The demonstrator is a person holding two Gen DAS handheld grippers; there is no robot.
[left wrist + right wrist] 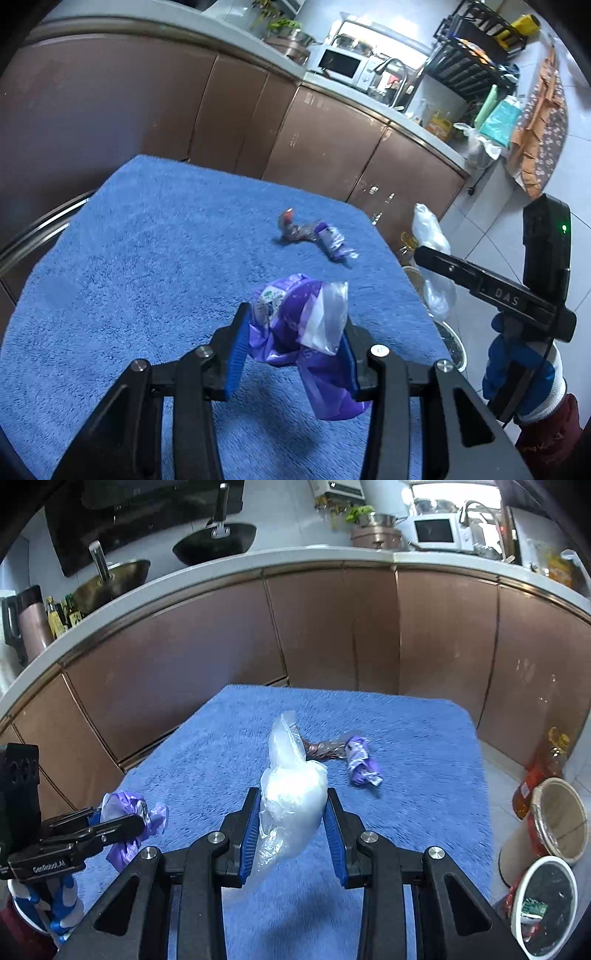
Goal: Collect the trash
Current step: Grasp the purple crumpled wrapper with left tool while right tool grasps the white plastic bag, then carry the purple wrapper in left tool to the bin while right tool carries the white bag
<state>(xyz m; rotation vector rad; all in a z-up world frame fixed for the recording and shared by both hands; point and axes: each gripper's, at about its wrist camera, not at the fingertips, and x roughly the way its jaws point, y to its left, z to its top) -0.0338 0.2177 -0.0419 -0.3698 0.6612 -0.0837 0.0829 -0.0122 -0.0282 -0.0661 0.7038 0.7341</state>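
My left gripper (295, 336) is shut on a crumpled purple wrapper (295, 332), held above the blue towel (147, 277); from the right wrist view the same wrapper (127, 812) shows at the lower left. A clear plastic bag (291, 797) is clamped in my right gripper (291, 812), also lifted off the towel, and the bag (430, 236) appears at the right in the left wrist view. Two pieces lie on the towel further back: a small purple wrapper (360, 762) (332, 240) and a brown twisted wrapper (321, 749) (291, 227).
The towel covers a small table in front of brown kitchen cabinets (314, 627). On the floor to the right stand a white bin (546, 904), a tan bucket (561, 816) and an oil bottle (543, 771). A gloved hand (517, 373) holds the right gripper.
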